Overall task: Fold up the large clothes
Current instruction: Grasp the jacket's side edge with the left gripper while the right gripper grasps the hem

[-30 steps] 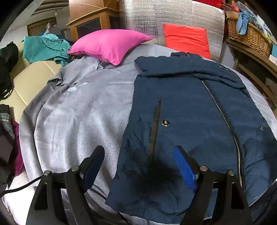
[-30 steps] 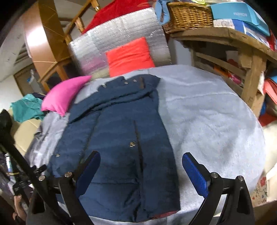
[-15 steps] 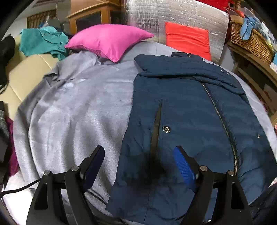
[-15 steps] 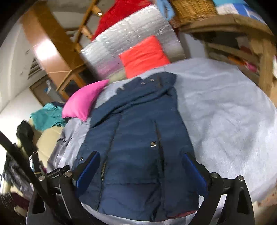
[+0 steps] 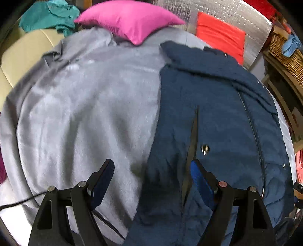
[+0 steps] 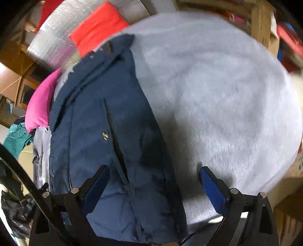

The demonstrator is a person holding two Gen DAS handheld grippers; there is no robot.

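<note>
- The dark blue quilted jacket (image 5: 217,117) lies flat on a grey blanket (image 5: 90,113), filling the right of the frame, zipper closed.
- The left gripper (image 5: 151,181) and right gripper (image 6: 153,186) hover spread wide, pinching nothing.

- Dim indoor light, flat and soft in both views.
- Dark shadow lies on the coat (image 5: 217,117) near each hand-held gripper.
- Right view is heavily motion-blurred; left view less so.
- Fisheye bends the edges; corners are black.
- Foil sheet (image 5: 223,17) glints faintly.

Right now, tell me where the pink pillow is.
In the left wrist view, the pink pillow lies top centre on the grey blanket, beyond the navy coat.
</note>
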